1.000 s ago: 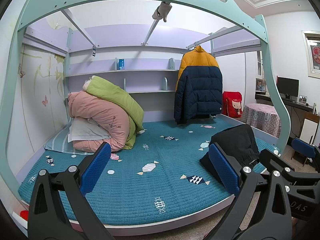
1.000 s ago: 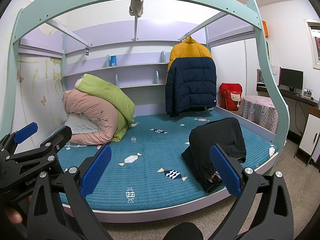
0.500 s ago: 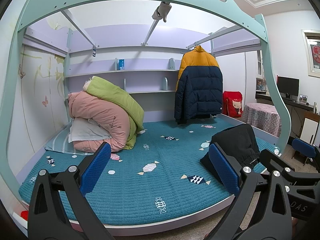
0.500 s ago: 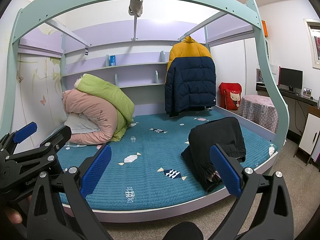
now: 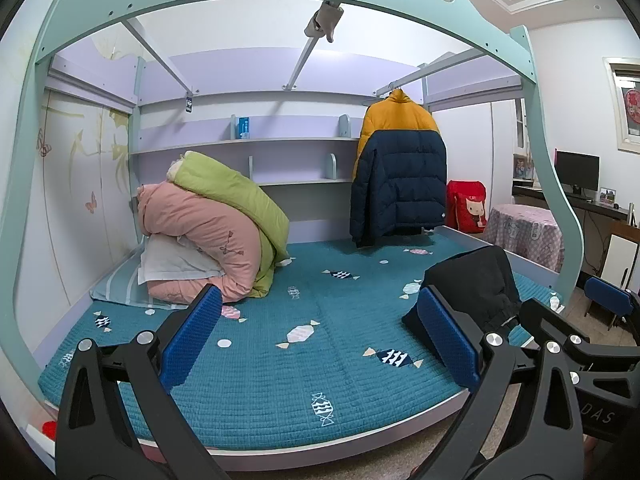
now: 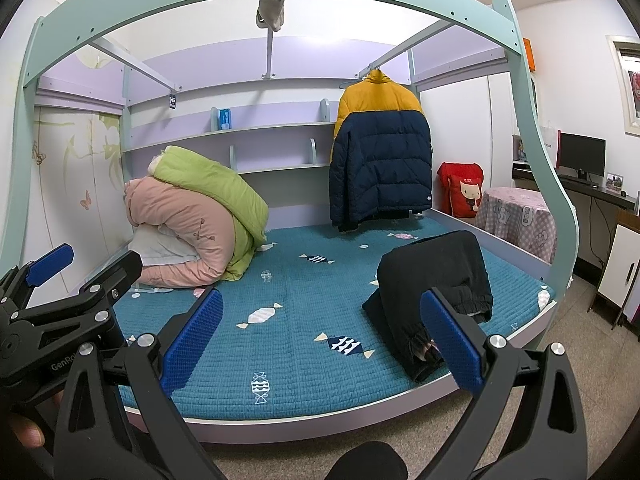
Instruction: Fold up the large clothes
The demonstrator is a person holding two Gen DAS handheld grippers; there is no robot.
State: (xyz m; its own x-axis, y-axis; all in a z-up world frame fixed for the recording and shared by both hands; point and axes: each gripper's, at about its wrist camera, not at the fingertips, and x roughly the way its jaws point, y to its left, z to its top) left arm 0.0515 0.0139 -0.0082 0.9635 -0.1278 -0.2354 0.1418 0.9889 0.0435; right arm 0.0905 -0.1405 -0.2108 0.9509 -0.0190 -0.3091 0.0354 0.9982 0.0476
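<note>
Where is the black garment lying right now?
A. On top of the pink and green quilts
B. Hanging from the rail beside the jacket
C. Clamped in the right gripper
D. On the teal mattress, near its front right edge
D. The black garment lies bunched on the teal mattress near its front right edge, while both the left gripper and the right gripper are open and empty.

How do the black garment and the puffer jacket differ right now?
The puffer jacket hangs upright from a rail at the back of the bed; the black garment lies heaped on the mattress near its front right edge. The jacket is two-tone, yellow over navy, and quilted; the garment is plain black with gathered cuffs. The jacket is spread out; the garment is bunched. Neither is held: both grippers are open and short of the bed.
</note>
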